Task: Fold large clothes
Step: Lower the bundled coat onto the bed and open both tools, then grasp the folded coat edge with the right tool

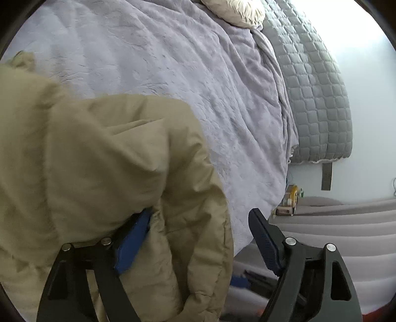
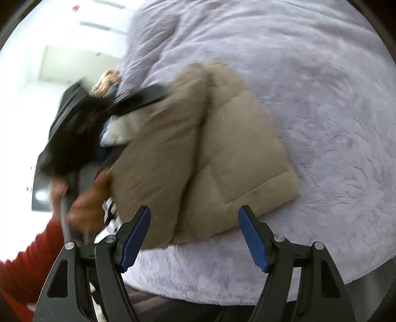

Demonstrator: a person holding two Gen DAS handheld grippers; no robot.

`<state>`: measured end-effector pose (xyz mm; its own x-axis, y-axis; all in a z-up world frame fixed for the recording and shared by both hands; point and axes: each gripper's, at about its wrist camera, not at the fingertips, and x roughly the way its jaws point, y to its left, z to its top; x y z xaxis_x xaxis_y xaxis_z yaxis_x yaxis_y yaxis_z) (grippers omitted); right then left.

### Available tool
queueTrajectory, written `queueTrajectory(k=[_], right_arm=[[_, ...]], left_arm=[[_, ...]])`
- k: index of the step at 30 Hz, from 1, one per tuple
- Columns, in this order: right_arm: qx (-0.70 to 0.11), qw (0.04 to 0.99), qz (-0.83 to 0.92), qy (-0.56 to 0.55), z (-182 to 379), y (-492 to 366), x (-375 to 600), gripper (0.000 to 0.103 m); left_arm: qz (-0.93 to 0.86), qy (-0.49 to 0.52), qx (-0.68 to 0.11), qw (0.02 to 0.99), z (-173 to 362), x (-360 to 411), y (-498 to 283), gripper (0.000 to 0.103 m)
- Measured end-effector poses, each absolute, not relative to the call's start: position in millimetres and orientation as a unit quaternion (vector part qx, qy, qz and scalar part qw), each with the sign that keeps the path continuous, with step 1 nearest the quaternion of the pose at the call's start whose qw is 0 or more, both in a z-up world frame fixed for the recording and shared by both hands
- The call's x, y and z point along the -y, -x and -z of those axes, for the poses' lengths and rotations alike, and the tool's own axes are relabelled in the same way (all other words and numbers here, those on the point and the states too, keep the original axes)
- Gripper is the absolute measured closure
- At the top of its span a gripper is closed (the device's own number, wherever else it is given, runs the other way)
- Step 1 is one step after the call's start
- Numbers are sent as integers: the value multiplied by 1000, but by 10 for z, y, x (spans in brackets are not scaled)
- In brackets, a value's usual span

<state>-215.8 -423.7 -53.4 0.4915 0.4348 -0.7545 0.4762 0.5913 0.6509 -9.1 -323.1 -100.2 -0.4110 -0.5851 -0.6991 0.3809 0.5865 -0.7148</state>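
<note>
Lavender bedding (image 2: 321,99) is crowded by the puffy tan jacket (image 2: 222,148), whose fold may be undone since both the left gripper (image 1: 198,237) and the right gripper (image 2: 194,235) are spread apart, nothing clamped.

A bed (image 2: 321,111) covered by a plush lavender blanket (image 1: 173,86) carries everything. A tan padded coat (image 2: 222,153), folded over, lies directly on the blanket. Near the bed's far end rests a cream pillow (image 1: 237,11), beside a grey quilted cover (image 1: 316,94).
</note>
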Motion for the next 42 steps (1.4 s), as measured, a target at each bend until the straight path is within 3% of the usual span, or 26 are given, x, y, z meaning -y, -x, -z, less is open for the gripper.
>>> queueTrajectory(k=[10,13,19,27,33,39,40,41,42], right_arm=[[-529,754,-58,-386,520,1787,3601,26],[-552,749,5,-366,673,1740,3599,26],[-551,706,46,-443,944,1878,3945,26],[-509,753,48,-415,307,1896,4247,26],[-466,787,10,-403,-345,1741,4480,26],[-562,721,-55,-401,173,1190,4048,26],[-579,712,-52,-394,283,1137,3979,29],[-588,710,-50,-385,352,1131,3942,58],[-599,711,-47,-366,427,1130,3868,81]], left_arm=[[484,72,-715,500,894,3536,51,22],[496,51,-676,543,561,3469,44,22],[432,10,-575,695,1,2708,-219,22],[240,50,-606,757,677,1539,-784,22],[235,77,-614,749,1002,1449,-706,22],[237,66,-615,749,989,1469,-655,21],[236,65,-615,749,977,1491,-657,22],[234,63,-615,750,963,1507,-660,22],[232,60,-615,751,955,1528,-656,22]])
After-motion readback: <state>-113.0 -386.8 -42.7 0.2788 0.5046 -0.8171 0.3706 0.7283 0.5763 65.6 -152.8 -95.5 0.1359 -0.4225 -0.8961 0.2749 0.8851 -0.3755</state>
